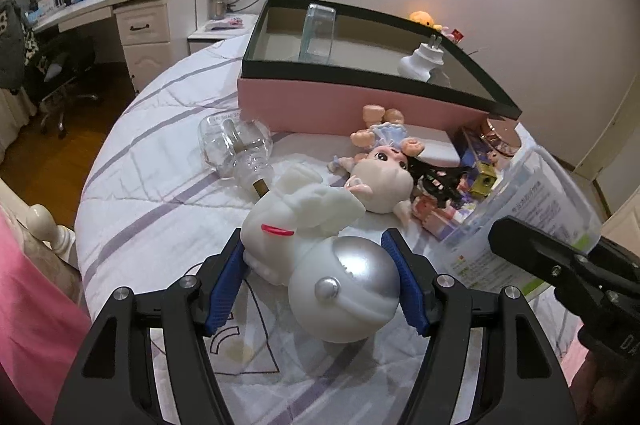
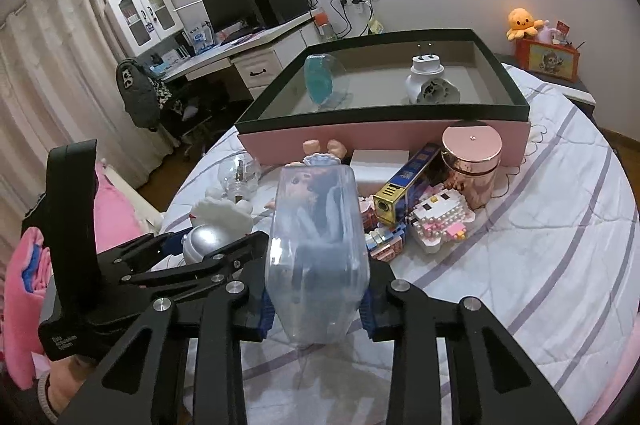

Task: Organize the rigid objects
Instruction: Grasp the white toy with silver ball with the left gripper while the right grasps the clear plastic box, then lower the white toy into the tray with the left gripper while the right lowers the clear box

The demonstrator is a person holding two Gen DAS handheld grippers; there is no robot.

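Left wrist view: a white figurine (image 1: 320, 245) is clamped by the left gripper (image 1: 320, 285); a clear plastic bottle (image 2: 318, 257) is pinched by the right gripper (image 2: 318, 309).

A bed (image 2: 540, 245) carries everything, spread with a white quilt crossed by lilac stripes. At its far side sits a pink box (image 2: 380, 137) with a black rim. Against the box's front wall lie a doll (image 1: 384, 165) with its feet toward the box, a flat white box (image 2: 380, 161), a rose-gold jar (image 2: 472, 161) standing upright, and a blue-and-gold carton (image 2: 404, 185) leaning on a heap of block toys, one a white-and-pink block cat (image 2: 440, 217). To the left lies a clear glass bottle (image 1: 236, 149) on its side, and nearer, a white figurine (image 1: 316, 225) with a silver ball.
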